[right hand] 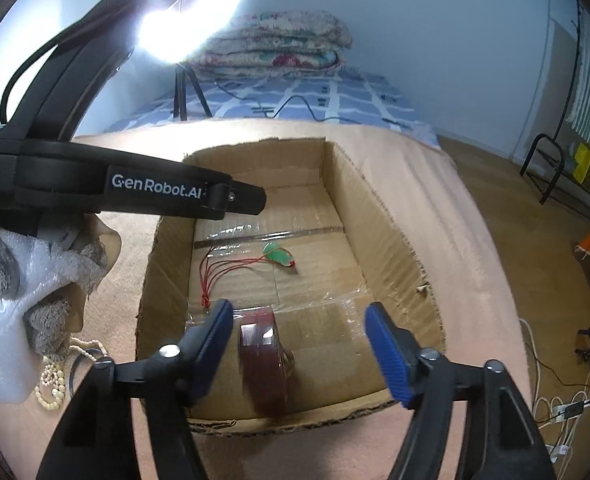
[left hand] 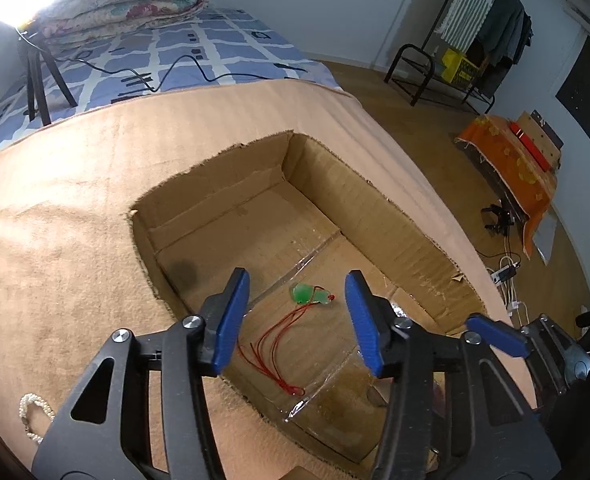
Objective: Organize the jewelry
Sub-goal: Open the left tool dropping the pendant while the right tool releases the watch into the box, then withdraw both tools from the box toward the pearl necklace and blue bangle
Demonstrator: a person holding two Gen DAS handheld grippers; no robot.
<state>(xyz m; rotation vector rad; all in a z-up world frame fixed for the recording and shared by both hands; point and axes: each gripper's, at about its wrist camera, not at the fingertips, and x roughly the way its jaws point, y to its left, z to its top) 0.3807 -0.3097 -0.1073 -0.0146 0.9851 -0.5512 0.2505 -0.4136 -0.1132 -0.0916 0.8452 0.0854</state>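
A cardboard box (left hand: 375, 204) sits sunk into a tan cloth. On its floor lies a green pendant (left hand: 309, 294) on a thin red cord (left hand: 279, 344). My left gripper (left hand: 297, 280) hovers over it, open, its blue pads well apart and touching nothing. In the right wrist view the pendant (right hand: 279, 256) lies farther back, and a dark red bangle (right hand: 263, 356) stands on edge on the box floor at the near wall. My right gripper (right hand: 299, 306) is open around the bangle, which is nearer the left pad; neither pad presses on it.
Pearl strands (right hand: 51, 380) lie on the tan cloth (left hand: 75, 220) left of the box (right hand: 375, 216); a pearl piece (left hand: 29, 416) shows at the lower left. A bright lamp on a tripod (right hand: 183, 92), folded quilts (right hand: 279, 48), a clothes rack (left hand: 491, 24) and floor cables (left hand: 507, 276) surround the workspace.
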